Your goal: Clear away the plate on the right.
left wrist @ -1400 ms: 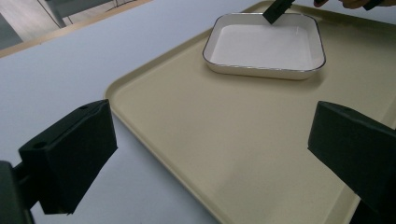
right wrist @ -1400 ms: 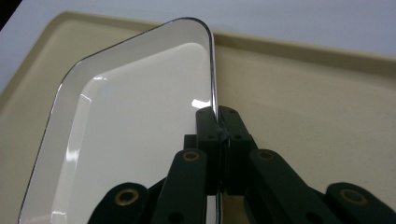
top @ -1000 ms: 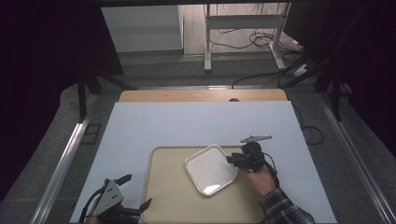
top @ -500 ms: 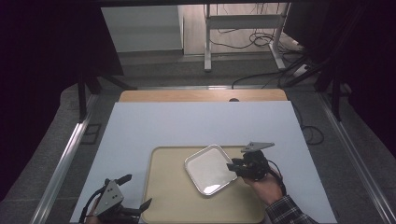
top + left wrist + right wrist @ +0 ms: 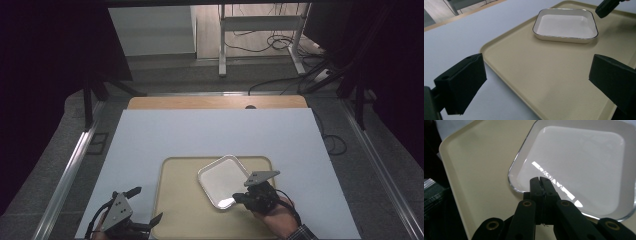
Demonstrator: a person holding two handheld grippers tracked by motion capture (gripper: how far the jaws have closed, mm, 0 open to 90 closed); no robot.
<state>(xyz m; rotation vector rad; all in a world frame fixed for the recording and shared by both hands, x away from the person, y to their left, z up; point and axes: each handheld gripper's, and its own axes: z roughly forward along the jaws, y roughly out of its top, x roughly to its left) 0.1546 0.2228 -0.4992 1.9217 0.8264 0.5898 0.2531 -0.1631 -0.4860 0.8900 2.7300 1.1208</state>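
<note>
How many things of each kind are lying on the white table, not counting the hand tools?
Tray, beige: 1
Dish, white and square: 1
Total: 2
The dish sits on the tray.

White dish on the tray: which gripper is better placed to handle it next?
Right. The right gripper, its fingers shut together, sits at the white dish's near rim; the left gripper waits open off the tray's left edge.
</note>
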